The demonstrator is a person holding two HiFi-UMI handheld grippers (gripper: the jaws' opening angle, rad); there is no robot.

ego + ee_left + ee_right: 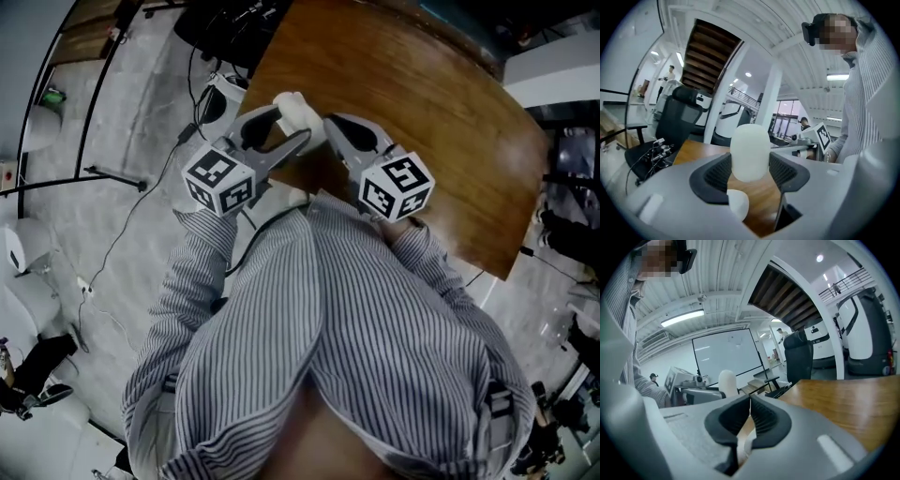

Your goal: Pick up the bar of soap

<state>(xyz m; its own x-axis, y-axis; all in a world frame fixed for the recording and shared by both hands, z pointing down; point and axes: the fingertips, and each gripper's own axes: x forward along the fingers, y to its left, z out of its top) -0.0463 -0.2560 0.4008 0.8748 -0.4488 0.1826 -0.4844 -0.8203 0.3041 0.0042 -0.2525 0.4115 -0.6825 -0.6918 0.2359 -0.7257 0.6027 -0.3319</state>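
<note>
The left hand-held gripper (750, 172) is seen clamped on the bar of soap (749, 151), which is held between its jaws with the long axis upright and the rounded top protruding, above the near corner of the desk (422, 112). The right hand-held gripper (750, 416), clenched on nothing, is just beside it.

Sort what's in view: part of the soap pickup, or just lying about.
Job: bar of soap, clamped in the left gripper; wooden table.
Lying about: right gripper, shut and empty; black chair; cables; whiteboard.
</note>
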